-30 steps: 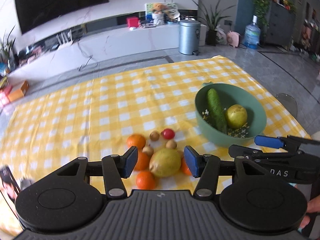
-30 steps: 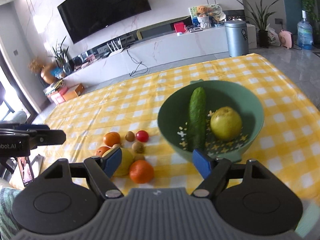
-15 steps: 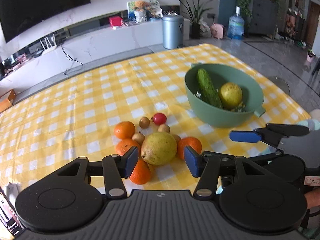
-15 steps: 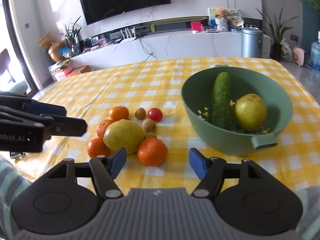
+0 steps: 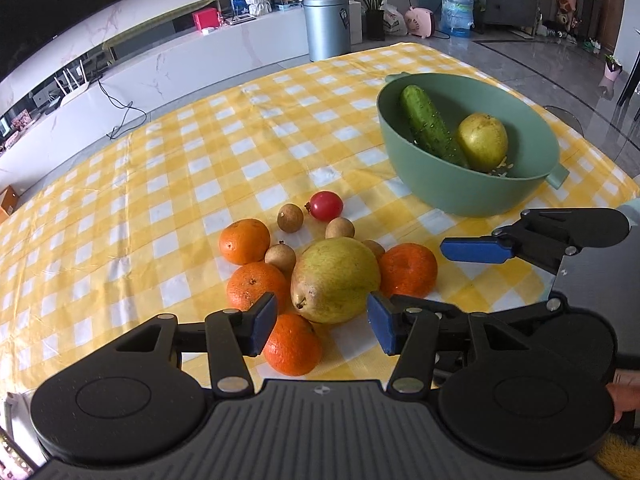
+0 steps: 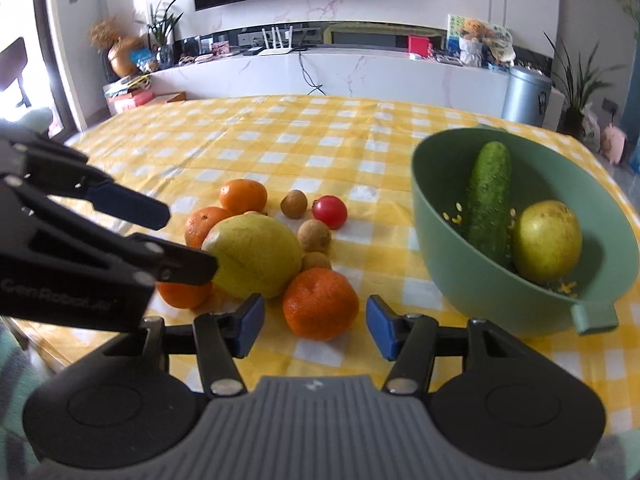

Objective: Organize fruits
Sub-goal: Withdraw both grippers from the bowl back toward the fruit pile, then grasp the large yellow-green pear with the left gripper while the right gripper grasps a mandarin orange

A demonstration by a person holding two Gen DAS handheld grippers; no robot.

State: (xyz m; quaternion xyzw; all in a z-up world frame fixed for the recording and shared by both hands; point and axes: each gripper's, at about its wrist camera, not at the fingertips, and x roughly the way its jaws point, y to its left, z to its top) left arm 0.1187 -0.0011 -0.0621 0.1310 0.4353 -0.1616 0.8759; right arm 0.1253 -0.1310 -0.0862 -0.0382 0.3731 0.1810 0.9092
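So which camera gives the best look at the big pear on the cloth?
The left wrist view. There the pear lies whole and sharp just ahead of the open left gripper. In the right wrist view the pear is partly hidden by the left gripper's finger crossing in front.

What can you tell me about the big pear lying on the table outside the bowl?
The pear is large and yellow-green with faint brownish speckling, lying on its side on the checked tablecloth, dark blossom end toward the left gripper. Oranges crowd it: one on its right, one on its left, another in front. Small brown fruits sit behind it. The open jaws sit just short of it, not gripping.
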